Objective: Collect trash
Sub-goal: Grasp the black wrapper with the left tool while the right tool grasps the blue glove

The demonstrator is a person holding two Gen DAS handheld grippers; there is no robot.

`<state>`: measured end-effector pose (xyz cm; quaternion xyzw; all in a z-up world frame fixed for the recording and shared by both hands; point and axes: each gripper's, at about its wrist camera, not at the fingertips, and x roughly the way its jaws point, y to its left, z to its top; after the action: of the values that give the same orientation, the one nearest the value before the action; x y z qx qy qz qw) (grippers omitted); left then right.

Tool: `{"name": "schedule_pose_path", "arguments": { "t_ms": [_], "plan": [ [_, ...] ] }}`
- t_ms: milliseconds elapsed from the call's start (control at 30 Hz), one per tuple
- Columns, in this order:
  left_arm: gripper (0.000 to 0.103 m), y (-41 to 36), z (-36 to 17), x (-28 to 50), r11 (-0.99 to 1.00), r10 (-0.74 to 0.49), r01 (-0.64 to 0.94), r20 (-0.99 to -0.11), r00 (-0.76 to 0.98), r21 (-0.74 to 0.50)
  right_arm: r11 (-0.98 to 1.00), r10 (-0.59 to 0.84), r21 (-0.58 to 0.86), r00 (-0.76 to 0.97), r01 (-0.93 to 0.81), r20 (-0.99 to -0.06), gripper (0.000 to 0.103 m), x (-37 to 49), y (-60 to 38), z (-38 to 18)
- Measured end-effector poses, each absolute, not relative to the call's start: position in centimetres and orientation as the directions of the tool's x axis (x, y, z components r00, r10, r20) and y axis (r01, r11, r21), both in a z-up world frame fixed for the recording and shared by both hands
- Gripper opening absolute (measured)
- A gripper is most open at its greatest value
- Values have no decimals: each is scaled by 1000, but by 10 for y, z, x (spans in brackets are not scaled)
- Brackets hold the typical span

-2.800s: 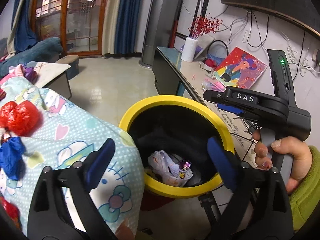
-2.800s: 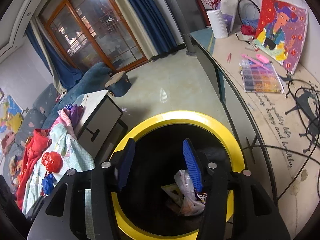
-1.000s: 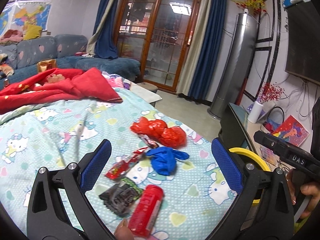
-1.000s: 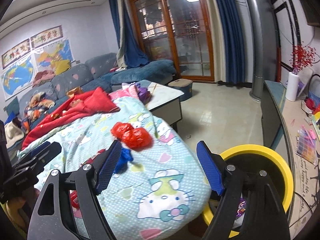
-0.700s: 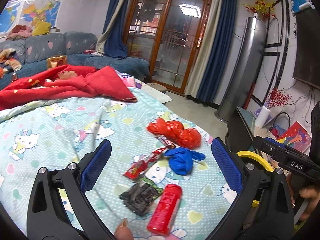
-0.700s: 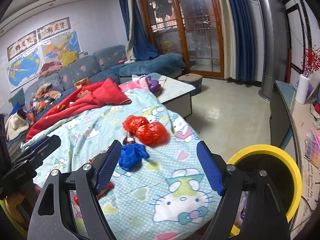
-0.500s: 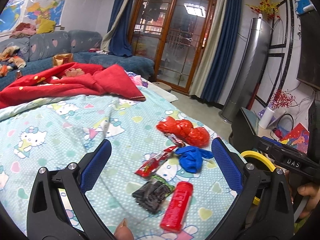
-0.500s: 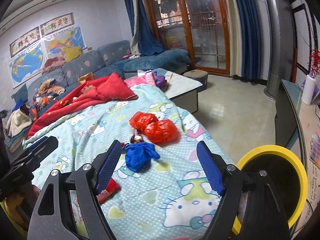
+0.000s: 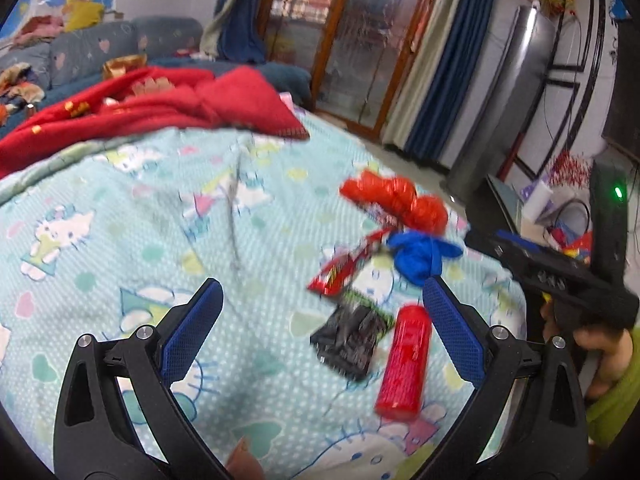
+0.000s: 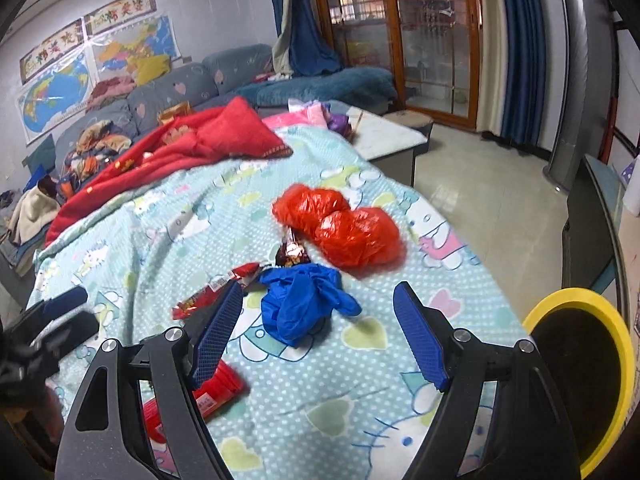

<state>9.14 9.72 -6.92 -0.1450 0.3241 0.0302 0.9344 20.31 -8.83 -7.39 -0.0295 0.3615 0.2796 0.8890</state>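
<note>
Several scraps remain on my bedspread point(image 10: 280, 380), including the blue glove point(image 10: 300, 308) and red bag point(image 10: 344, 228), with both grippers spread and empty.

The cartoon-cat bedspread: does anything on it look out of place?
Yes: litter lies on the bedspread: a crumpled red plastic bag, a blue rubber glove, a red snack wrapper, a black packet and a red tube.

Two crumpled red plastic bags point(image 10: 340, 230) far on the quilt, one blue glove point(image 10: 300, 306), one red tube point(image 9: 404, 360), one black wrapper point(image 9: 348, 338), one red snack wrapper point(image 9: 344, 268), one small dark wrapper point(image 10: 291, 254), one yellow bin point(image 10: 600, 312) right, two grippers.
</note>
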Motion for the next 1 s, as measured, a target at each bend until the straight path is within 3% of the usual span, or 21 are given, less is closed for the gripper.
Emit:
{"name": "schedule_pose_path", "arguments": {
  "t_ms": [267, 400, 467, 500, 700, 1000],
  "plan": [
    [60, 99, -100, 98, 930, -168, -113, -677, 717, -351, 837, 466, 167, 518, -521, -717, 75, 224, -68, -101],
    [59, 94, -104, 99, 926, -198, -92, -681, 705, -365, 836, 466, 186, 488, -516, -739, 69, 231, -63, -114],
    [52, 93, -106, 100, 924, -209, -88, -685, 698, -371, 839, 461, 191, 479, -509, -747, 67, 234, -63, -120],
    [51, 92, -107, 101, 923, -216, -85, -690, 691, -375, 839, 461, 195, 473, -508, -751, 59, 235, -63, -124],
    [43, 84, -115, 106, 929, -227, -74, -716, 661, -363, 840, 458, 194, 472, -506, -753, 34, 238, -68, -129],
    [24, 88, -121, 107, 923, -230, -91, -725, 650, -375, 831, 468, 195, 465, -521, -752, 21, 233, -79, -127]
  ]
}}
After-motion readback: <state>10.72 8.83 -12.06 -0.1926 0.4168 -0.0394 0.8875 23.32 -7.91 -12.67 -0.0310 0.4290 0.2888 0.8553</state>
